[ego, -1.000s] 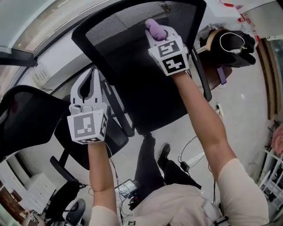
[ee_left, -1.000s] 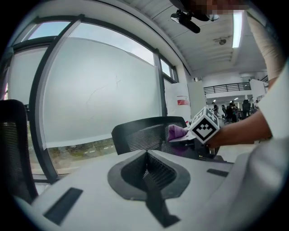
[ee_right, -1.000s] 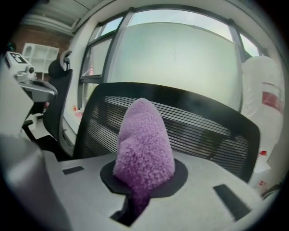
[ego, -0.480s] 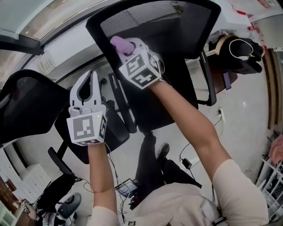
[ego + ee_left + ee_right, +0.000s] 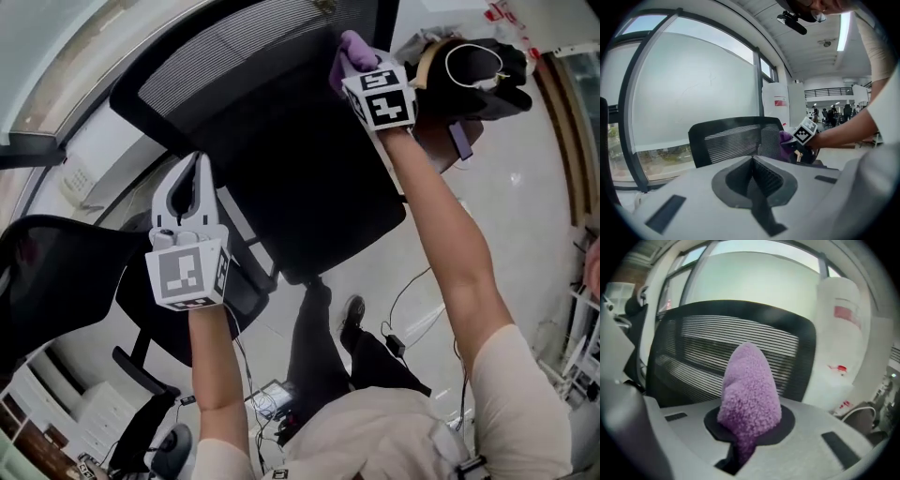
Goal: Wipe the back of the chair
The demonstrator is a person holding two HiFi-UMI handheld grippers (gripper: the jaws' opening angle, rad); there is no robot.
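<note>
Presently the wiping looks under way. The right gripper (image 5: 359, 67) has its jaws clamped on a purple fleecy cloth (image 5: 750, 390), which bulges out between them. In the head view the cloth sits at the upper right of the chair back (image 5: 281, 150), near the frame edge; it appears to touch the surface, though contact cannot be confirmed. The chair back fills the middle of that view, ribbed mesh above and darker panel below.

The surface shows no streak, dust line or damp mark, so the share already wiped cannot be read. By judgement the lower panel and left side remain to be covered.

The left gripper (image 5: 190, 183) hangs beside the left edge of the chair back, apart from it, jaws together with nothing between them.

Containers: none relevant is visible, and no bucket, bottle or tray can be made out.
</note>
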